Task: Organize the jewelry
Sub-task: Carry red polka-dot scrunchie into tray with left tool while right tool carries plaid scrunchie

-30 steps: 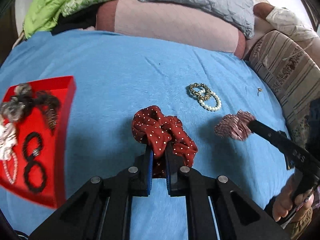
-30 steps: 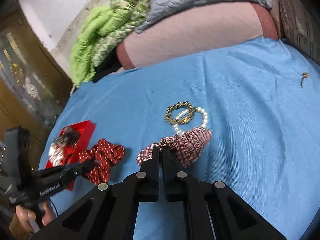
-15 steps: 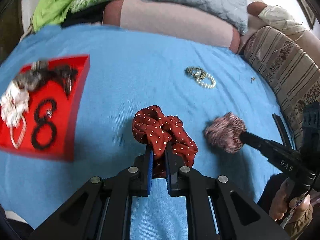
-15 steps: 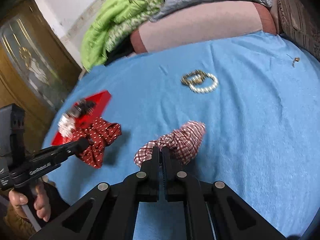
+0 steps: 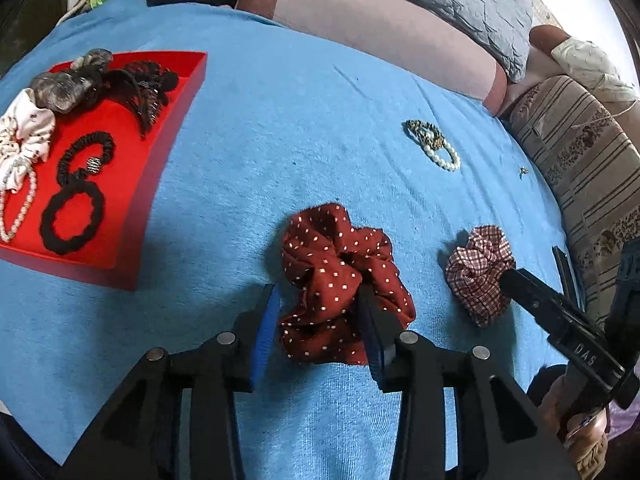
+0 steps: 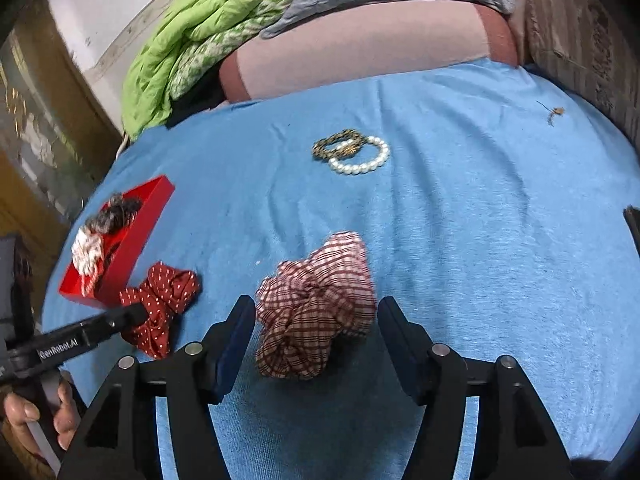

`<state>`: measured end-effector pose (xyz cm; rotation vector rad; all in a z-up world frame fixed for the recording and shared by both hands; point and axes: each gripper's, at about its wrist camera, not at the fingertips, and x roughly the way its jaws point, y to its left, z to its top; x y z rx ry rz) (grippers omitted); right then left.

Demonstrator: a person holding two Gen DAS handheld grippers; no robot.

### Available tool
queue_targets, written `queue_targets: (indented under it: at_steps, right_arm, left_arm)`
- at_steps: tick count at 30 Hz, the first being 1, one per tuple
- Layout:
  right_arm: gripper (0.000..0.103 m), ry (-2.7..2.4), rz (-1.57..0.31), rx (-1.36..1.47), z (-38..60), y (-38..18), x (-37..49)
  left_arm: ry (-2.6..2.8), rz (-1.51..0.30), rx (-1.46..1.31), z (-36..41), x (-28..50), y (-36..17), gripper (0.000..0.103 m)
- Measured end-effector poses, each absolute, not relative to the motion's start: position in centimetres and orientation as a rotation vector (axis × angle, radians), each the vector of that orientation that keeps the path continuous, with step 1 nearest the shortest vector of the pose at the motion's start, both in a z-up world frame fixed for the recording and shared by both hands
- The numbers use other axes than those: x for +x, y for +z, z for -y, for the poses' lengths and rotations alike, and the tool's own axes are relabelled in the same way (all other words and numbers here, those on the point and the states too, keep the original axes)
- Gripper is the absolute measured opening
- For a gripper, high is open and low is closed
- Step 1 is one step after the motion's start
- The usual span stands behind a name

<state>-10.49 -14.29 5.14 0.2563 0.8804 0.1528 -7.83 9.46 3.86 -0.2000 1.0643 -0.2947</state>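
Left gripper (image 5: 318,306): we see two thick black arms that branch like a fork, with blue pads on the inside of the fingers.
Screws: we count four round silver ones across the black arms, in both views.
Right gripper (image 6: 316,318): it is black too, and its pads look dark blue.
Markings: we read white letters "GenRobot.AI" on one side and "DAS" on the other.
Hands (image 6: 24,420): we see fingers wrapped round each handle.

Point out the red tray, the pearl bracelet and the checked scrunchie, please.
red tray (image 5: 182,92): left wrist view, its right wall.
pearl bracelet (image 6: 370,165): right wrist view, its near beads.
checked scrunchie (image 6: 316,304): right wrist view, its middle folds.
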Motion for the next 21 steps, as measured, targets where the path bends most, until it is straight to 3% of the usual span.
queue_targets:
  at_steps: [5,6,7,10,13,21]
  right_arm:
    - [0.068,0.127,-0.882,0.142,12.3,4.2,-10.0]
    - [0.068,0.117,-0.881,0.122,12.1,4.0,-10.0]
    - [0.065,0.109,-0.88,0.105,11.8,3.9,-9.8]
    - [0.034,0.099,-0.885,0.059,11.3,3.6,-9.8]
    - [0.019,0.101,-0.874,0.049,11.1,3.8,-10.1]
    - [0.015,0.124,-0.848,0.038,9.1,4.8,-12.1]
  left_arm:
    - [-0.288,-1.052,-0.143,-8.3,-8.1,3.6,0.038]
    - [-0.292,-1.049,-0.122,-8.0,-8.1,3.7,0.032]
    - [-0.293,-1.044,-0.11,-7.8,-8.2,3.8,0.018]
    - [-0.293,-1.034,-0.099,-7.9,-8.7,4.1,0.013]
    - [-0.285,-1.015,-0.098,-8.3,-9.3,5.0,0.013]
    - [-0.246,-0.902,-0.024,-8.8,-11.6,8.6,0.013]
